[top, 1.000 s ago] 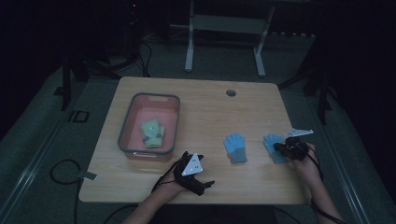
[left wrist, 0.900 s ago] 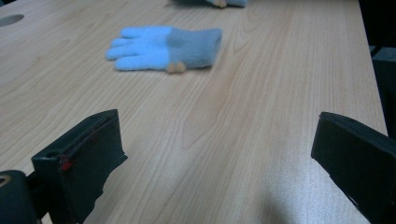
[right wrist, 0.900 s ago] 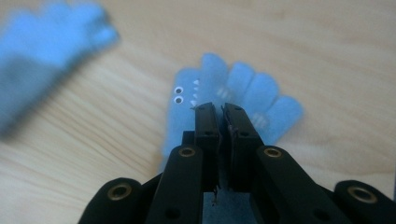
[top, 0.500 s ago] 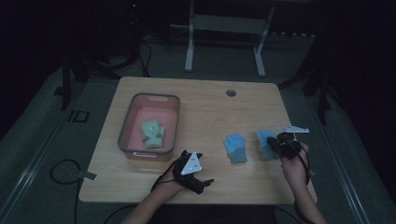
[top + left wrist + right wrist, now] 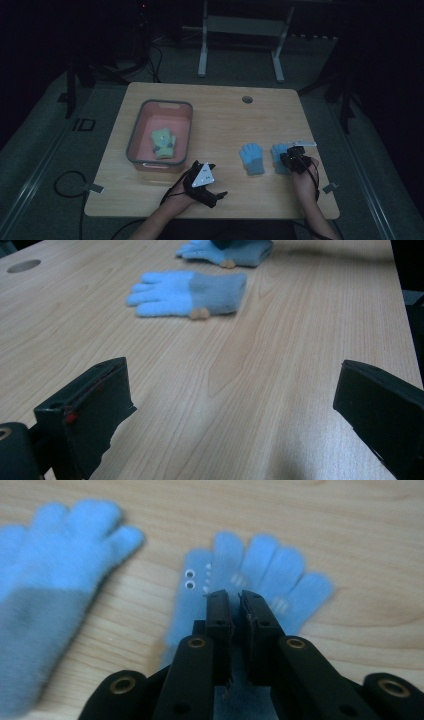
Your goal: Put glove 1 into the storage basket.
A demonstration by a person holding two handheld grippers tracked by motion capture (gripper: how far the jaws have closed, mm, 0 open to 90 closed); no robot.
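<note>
Two light-blue gloves with grey cuffs lie flat on the wooden table: one glove toward the middle, the other glove to its right. My right gripper hovers low over the right-hand glove's palm, jaws shut to a thin slit with nothing visibly pinched. My left gripper rests near the front edge, jaws wide open and empty, pointing toward the gloves.
A red bin with a grey rim stands at the left of the table and holds a yellow-green glove. A round cable hole sits near the far edge. Cables trail over the floor around the table.
My right hand has slid left across the table until its gripper is over the right-hand glove. The left gripper has stayed put.
</note>
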